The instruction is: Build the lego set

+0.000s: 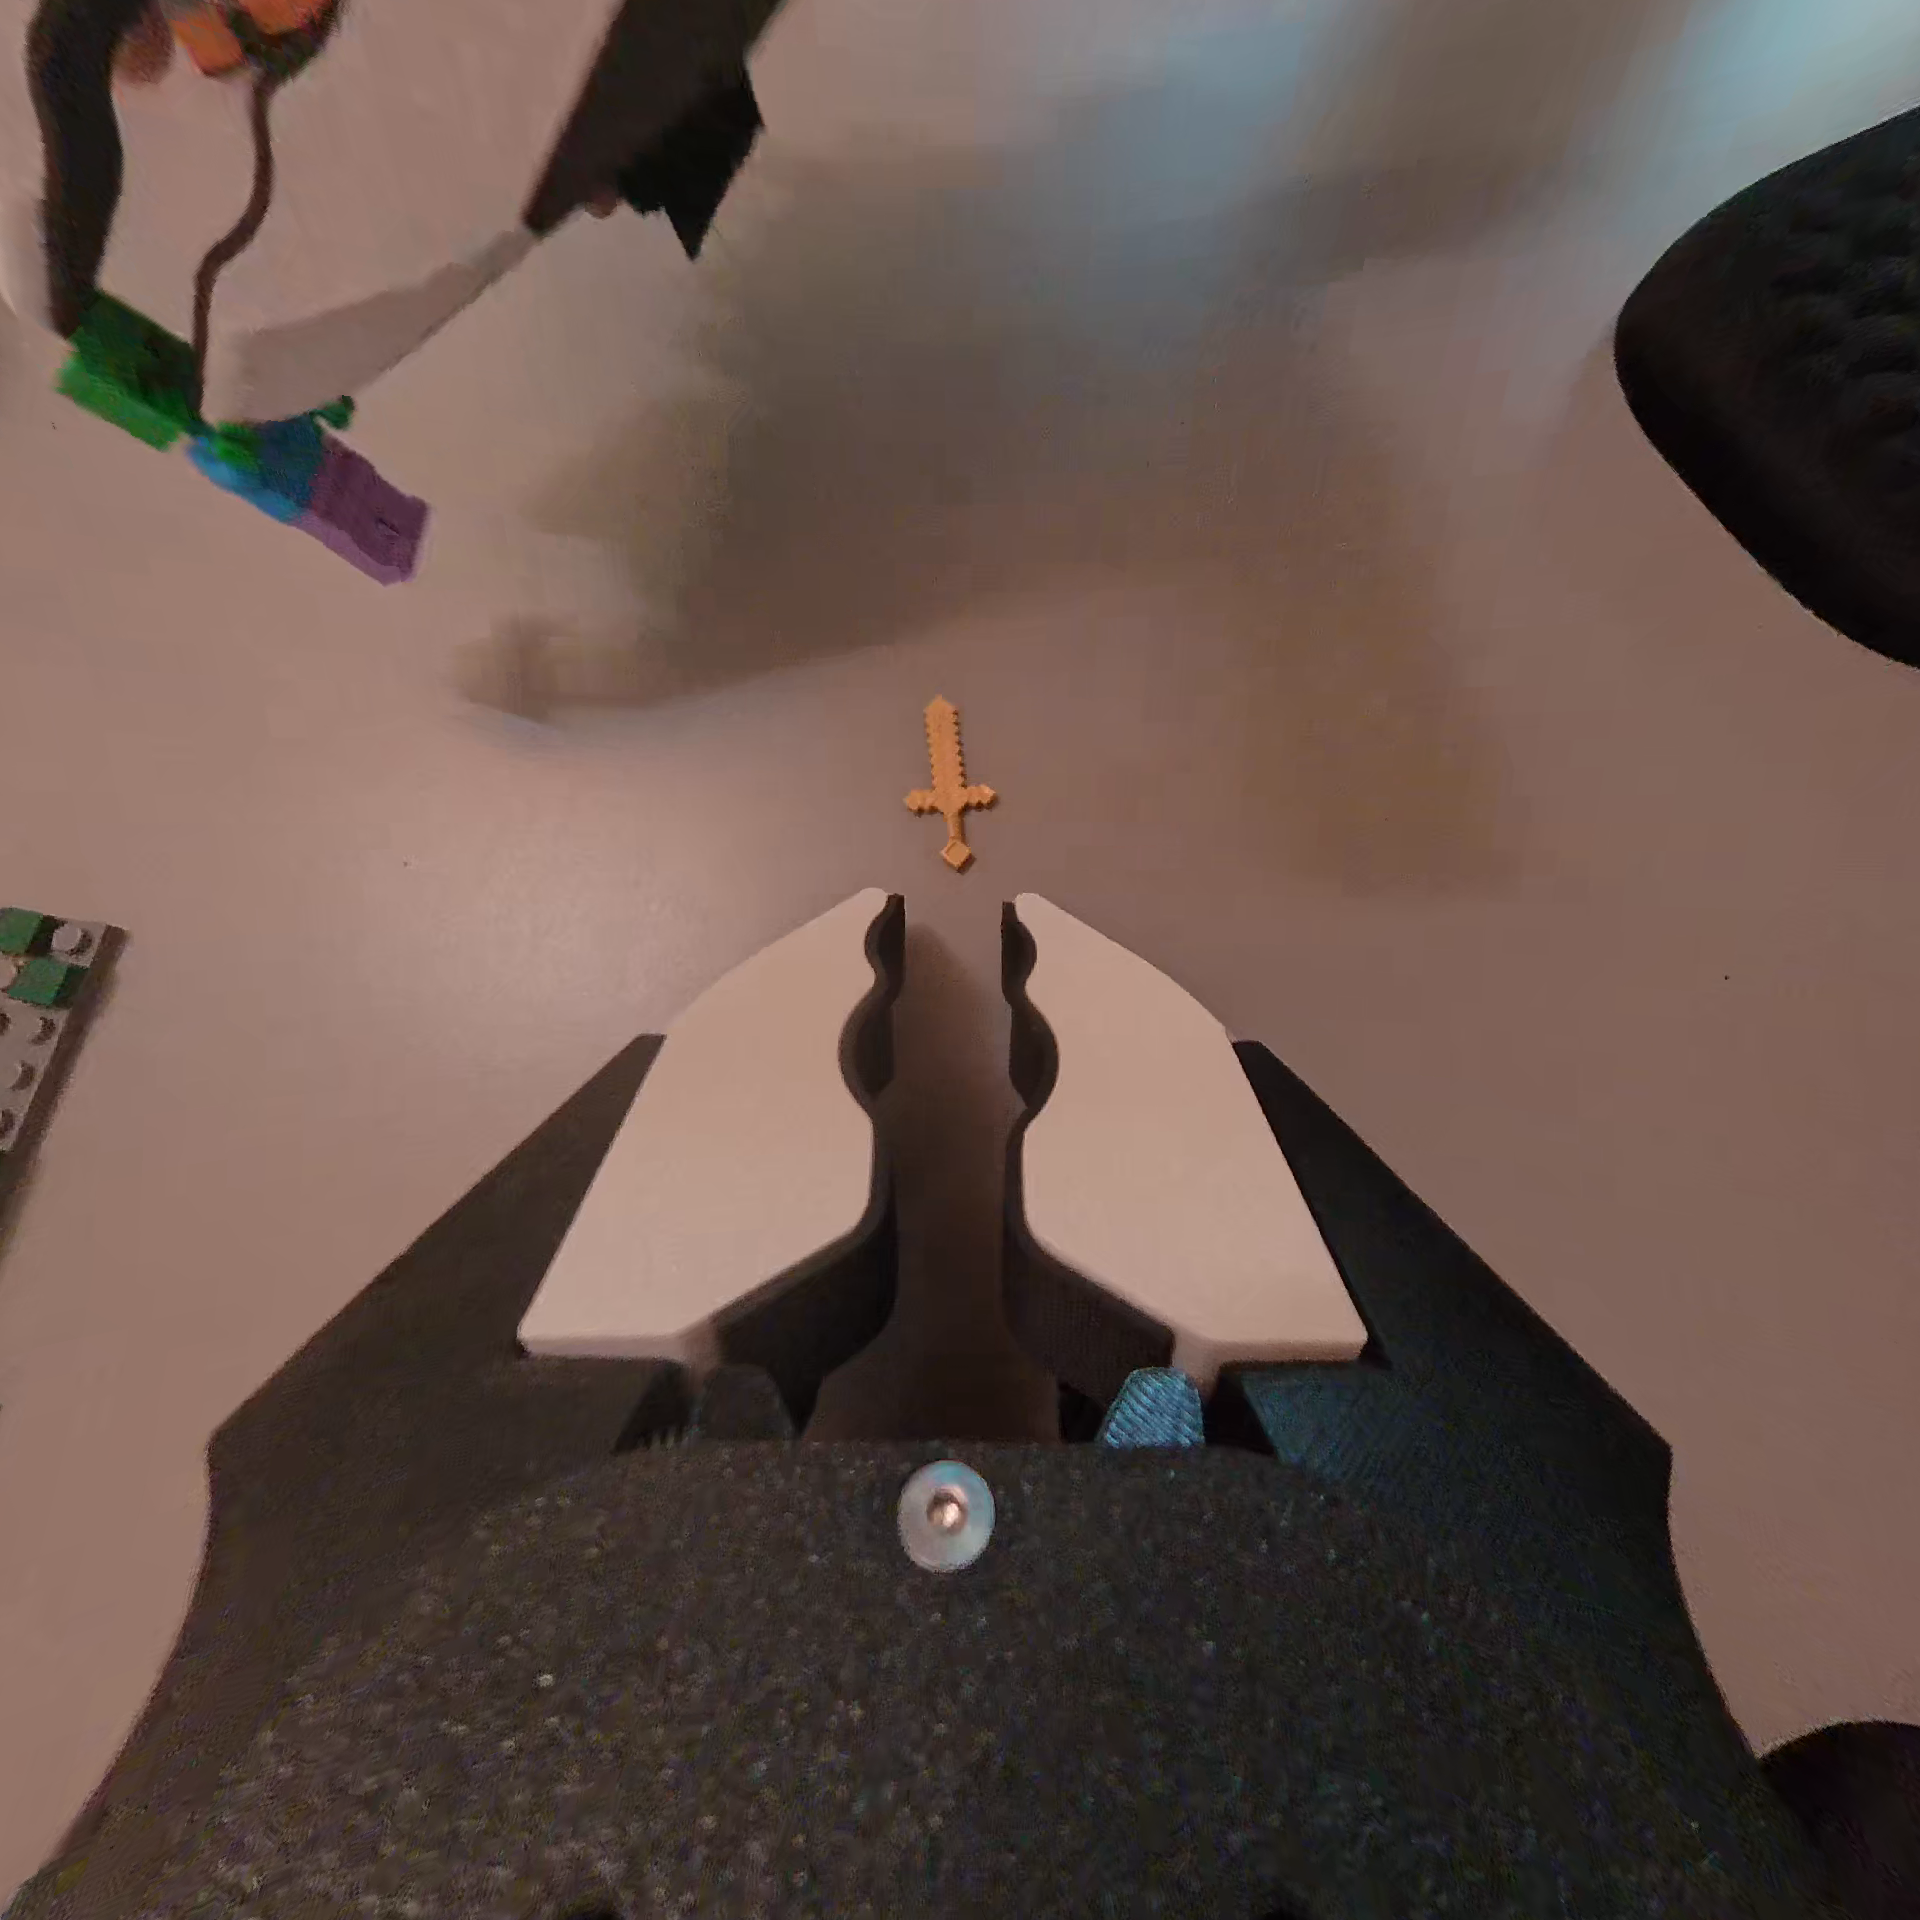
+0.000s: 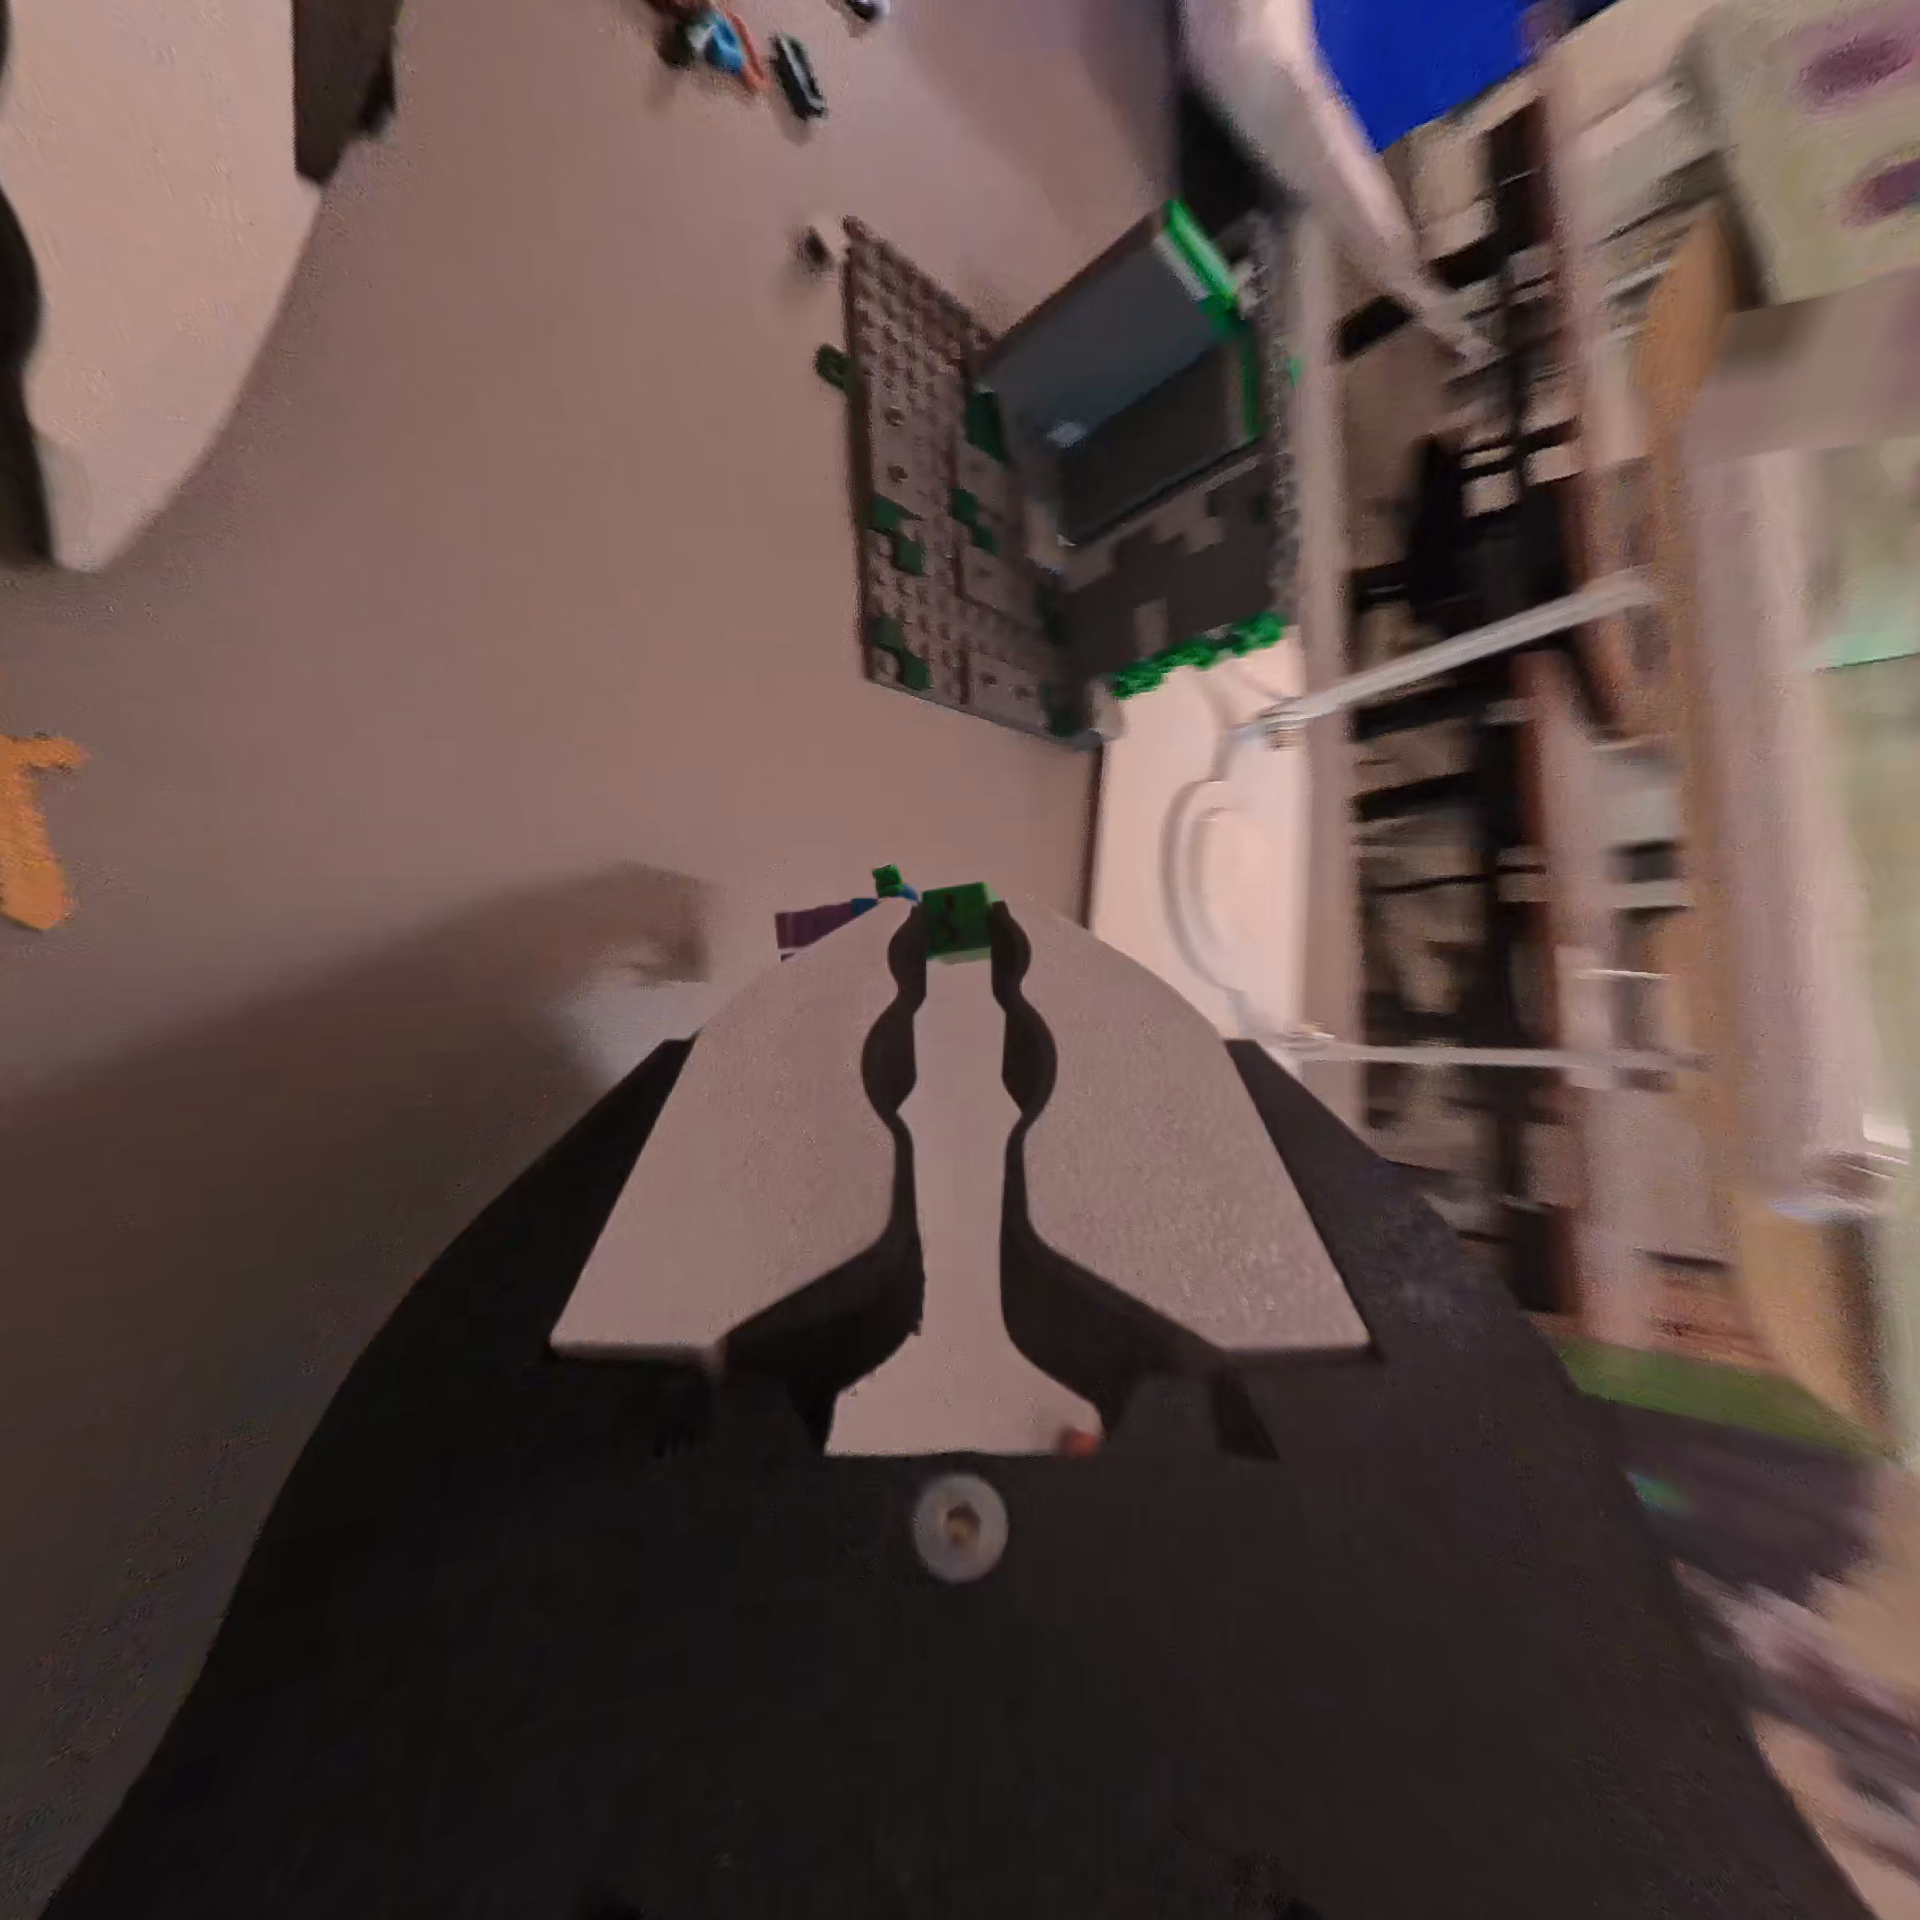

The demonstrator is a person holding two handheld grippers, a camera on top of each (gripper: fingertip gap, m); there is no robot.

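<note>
Left hand-held gripper (image 1: 953, 902) jaws slightly apart, empty, w/ small gold pixel-style plastic sword (image 1: 950, 781) flat on pale table (image 1: 1351, 1039) just beyond tips at frame centre, right hand-held gripper (image 2: 956, 920) clamped on green-headed blocky lego figure (image 2: 954, 921), grey studded lego baseplate w/ green bits (image 2: 914, 499) upper centre-right.

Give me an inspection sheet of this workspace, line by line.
Surface: pale matte tabletop, bare around the sword.
Job's things: small gold pixel-style toy sword lying flat; green-headed blocky minifigure with blue torso and purple legs; grey studded baseplate build with green pieces.
Clutter: small loose parts at the far edge, blurred.
Grippers: left gripper open, empty, just short of the sword; right gripper shut on the minifigure's head.
Cables: thin dark cable.
Surroundings: shelving, blurred.
</note>
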